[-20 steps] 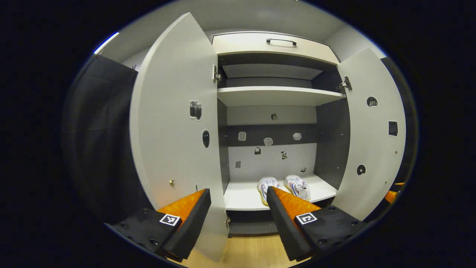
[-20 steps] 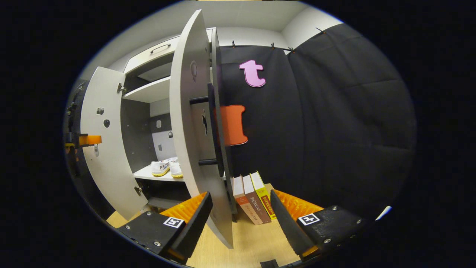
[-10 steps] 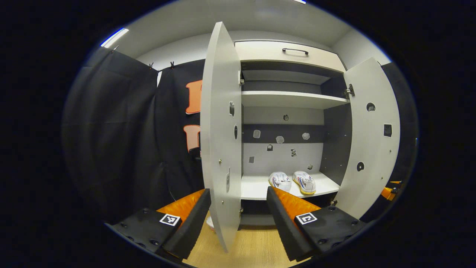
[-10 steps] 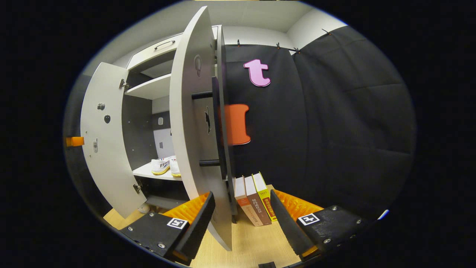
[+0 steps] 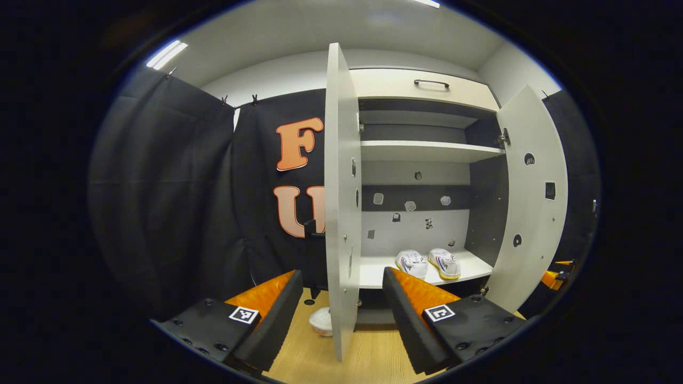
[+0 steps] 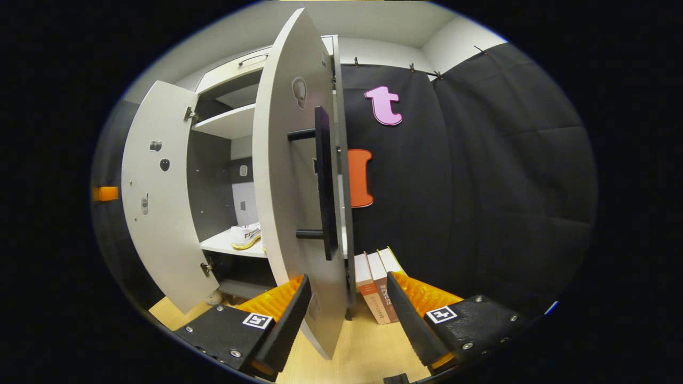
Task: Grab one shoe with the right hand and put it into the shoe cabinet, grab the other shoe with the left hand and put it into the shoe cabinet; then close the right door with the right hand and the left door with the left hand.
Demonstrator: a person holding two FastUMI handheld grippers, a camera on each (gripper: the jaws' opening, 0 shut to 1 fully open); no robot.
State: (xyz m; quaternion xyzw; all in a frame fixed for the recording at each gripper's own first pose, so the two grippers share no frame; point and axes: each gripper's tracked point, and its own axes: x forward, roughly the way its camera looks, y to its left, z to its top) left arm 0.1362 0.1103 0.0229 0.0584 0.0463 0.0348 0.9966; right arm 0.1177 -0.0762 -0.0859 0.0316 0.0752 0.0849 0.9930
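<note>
The shoe cabinet (image 5: 427,152) stands with both doors swung out. Two white shoes (image 5: 412,263) (image 5: 445,262) sit side by side on its bottom shelf; one shoe (image 6: 245,236) shows past the right door. In the left gripper view the left door (image 5: 341,202) is seen edge-on, and my left gripper (image 5: 341,274) is open with that edge in line between its fingers. My right gripper (image 6: 348,278) is open just before the right door (image 6: 288,186), below its black bar handle (image 6: 324,181). The left gripper (image 6: 105,193) peeks out behind the left door (image 6: 157,197).
Three books (image 6: 376,282) lean against the cabinet's right side on the wooden floor (image 6: 352,357). A small white object (image 5: 322,321) lies on the floor by the left door's foot. Black cloth walls close in on both sides. A drawer with a handle (image 5: 431,82) tops the cabinet.
My left gripper has swung left around the left door, whose inner face gave way to its edge. My right gripper has shifted right, bringing the right door's handle side more into sight. Shoes unmoved.
</note>
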